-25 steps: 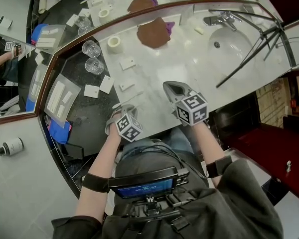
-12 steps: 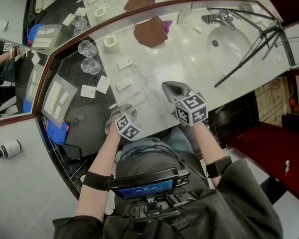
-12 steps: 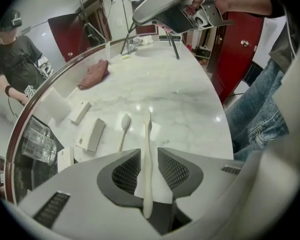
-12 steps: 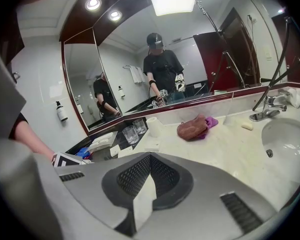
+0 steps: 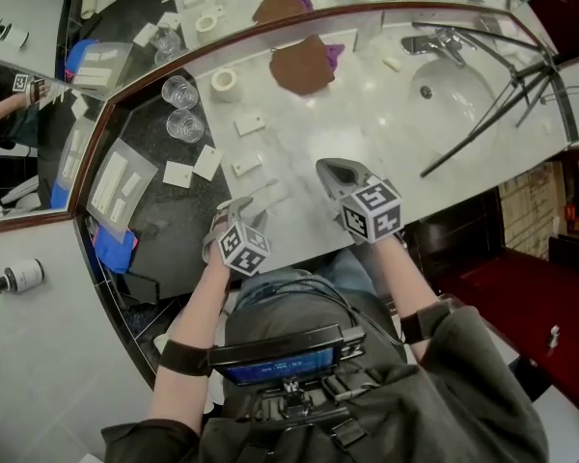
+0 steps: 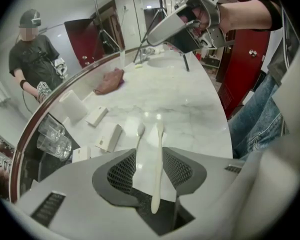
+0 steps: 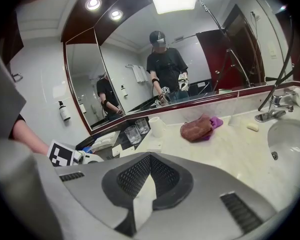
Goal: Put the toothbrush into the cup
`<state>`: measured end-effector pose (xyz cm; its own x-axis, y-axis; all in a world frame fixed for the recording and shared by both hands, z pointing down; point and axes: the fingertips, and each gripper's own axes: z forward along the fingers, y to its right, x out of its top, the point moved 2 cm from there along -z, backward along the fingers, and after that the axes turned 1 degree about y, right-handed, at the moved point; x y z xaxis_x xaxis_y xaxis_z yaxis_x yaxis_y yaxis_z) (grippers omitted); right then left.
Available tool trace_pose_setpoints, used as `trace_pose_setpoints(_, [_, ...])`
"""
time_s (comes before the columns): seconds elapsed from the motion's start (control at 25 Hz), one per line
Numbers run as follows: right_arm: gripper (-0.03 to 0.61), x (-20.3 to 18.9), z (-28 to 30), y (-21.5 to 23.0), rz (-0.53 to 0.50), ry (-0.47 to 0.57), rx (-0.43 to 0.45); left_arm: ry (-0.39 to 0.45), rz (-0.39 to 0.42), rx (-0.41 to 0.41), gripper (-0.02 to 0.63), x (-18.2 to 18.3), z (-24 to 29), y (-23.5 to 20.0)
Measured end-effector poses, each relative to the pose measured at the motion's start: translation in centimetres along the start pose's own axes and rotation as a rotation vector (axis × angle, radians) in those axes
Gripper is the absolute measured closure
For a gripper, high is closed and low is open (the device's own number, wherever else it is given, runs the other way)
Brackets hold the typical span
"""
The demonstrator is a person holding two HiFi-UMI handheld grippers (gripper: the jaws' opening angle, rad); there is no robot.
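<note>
My left gripper [image 6: 149,154] has just been opening its jaws. They stand apart, released, with the toothbrush [image 6: 157,174] between them, head pointing away. To that gripper's right, my right gripper [image 7: 150,160] is clenched tight. Beyond the left gripper lie small white boxes [image 6: 109,136], and farther off the white cup [image 6: 72,104].

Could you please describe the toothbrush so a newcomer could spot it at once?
Start at the white marble counter left of the sink, and go to its near edge, where the left gripper is. The toothbrush lies between its jaws, which have just been opening and do not press it. Unlike the flat white boxes beside it, it is a long thin white stick.
</note>
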<state>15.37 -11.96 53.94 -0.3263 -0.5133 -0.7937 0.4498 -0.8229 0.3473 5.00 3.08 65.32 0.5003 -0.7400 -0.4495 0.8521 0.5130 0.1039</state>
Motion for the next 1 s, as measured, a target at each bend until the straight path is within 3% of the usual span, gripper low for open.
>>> trace_pose_setpoints(0.16, [0.568,1.1,0.5,-0.5,-0.030,0.005,0.030,0.100,-0.066,0.100,0.465,1.8,-3.5,-2.6])
trace_pose_setpoints(0.4, [0.566,3.8,1.2,-1.7,-0.088,0.031,0.080,0.335,-0.288,0.282,0.602,4.1,-11.3,-7.3])
trace_pose_setpoints(0.8, [0.568,6.9,1.4,-4.3,-0.165,0.071,0.150,0.640,-0.676,0.397,0.612,2.6,-20.3,-11.1])
trace_pose_setpoints(1.0, [0.568,7.1,1.2,-4.9,-0.186,0.070,0.169,0.712,-0.764,0.463,0.612,1.3,-22.9,-11.3])
